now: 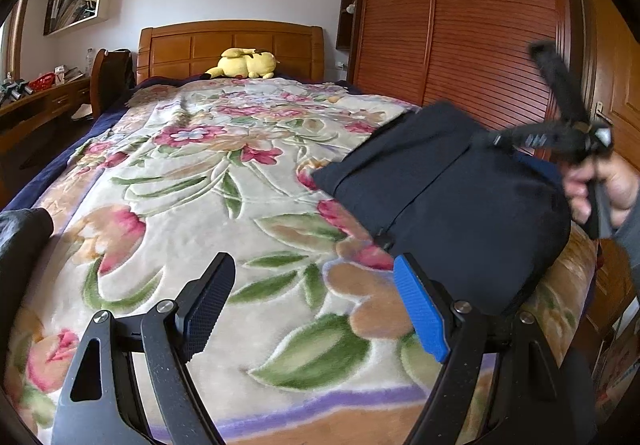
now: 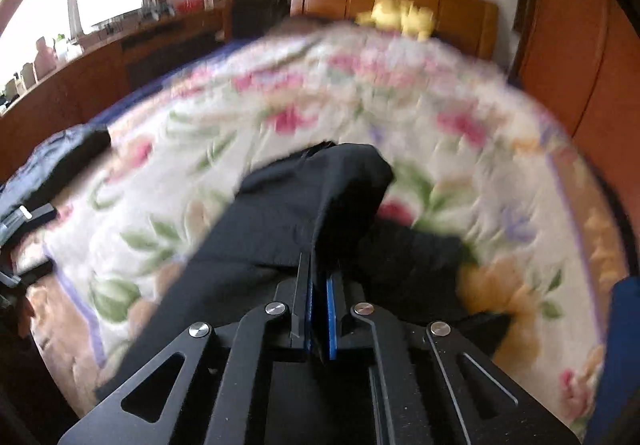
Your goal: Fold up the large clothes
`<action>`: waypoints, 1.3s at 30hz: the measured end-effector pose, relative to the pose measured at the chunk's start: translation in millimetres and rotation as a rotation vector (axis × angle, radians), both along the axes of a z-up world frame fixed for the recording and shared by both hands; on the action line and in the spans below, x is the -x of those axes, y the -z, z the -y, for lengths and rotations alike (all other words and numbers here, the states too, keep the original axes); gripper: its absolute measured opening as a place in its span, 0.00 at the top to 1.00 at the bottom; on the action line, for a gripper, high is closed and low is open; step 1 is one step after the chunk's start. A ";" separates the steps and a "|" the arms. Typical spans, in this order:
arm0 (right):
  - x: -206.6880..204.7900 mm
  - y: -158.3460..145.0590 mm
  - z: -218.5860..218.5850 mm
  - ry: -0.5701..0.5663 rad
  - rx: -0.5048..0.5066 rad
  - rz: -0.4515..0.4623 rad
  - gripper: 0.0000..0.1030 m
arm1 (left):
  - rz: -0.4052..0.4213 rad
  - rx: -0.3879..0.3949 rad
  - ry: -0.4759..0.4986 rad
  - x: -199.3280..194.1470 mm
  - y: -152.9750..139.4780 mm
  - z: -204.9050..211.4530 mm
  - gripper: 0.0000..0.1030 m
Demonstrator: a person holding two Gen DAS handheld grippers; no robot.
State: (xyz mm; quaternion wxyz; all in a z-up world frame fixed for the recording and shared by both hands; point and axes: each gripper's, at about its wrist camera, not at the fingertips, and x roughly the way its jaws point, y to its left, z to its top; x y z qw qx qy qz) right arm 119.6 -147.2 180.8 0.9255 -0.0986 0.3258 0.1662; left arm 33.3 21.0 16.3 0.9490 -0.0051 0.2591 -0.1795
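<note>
Left hand-held gripper (image 1: pixel 308 309): jaws wide, nothing held, over the bed (image 1: pixel 168 205) | right hand-held gripper (image 2: pixel 318 277): clamped on the dark garment (image 2: pixel 304 205) | garment on bed's right side | no legible writing

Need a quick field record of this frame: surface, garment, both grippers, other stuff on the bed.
surface: bed with floral blanket
garment: dark garment, bunched at the bed's right side
left gripper: open, nothing between the jaws
right gripper: shut on a fold of the dark garment
other: yellow plush toy by the headboard; another dark cloth at left edge
</note>
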 end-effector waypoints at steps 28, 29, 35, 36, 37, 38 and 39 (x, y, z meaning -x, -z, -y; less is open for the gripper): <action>72.2 65.7 156.0 0.255 -0.159 -0.070 0.32 | 0.038 -0.048 0.080 15.4 5.4 72.9 0.20; 59.1 69.2 159.5 0.237 -0.188 -0.081 0.36 | 0.040 -0.048 0.078 15.4 5.3 72.4 0.20; -21.1 100.8 160.9 0.209 -0.192 -0.211 0.39 | 0.030 -0.062 0.058 8.5 10.1 76.6 0.20; -32.5 106.4 161.6 0.215 -0.185 -0.237 0.39 | 0.026 -0.065 0.056 7.3 10.8 76.7 0.20; -43.0 113.9 162.6 0.212 -0.191 -0.267 0.39 | 0.021 -0.067 0.057 6.2 11.7 76.7 0.20; -52.2 121.1 163.8 0.207 -0.205 -0.298 0.39 | 0.019 -0.069 0.056 5.6 12.1 76.6 0.20; -59.8 127.2 164.0 0.199 -0.218 -0.328 0.39 | 0.019 -0.069 0.055 4.9 12.8 76.7 0.20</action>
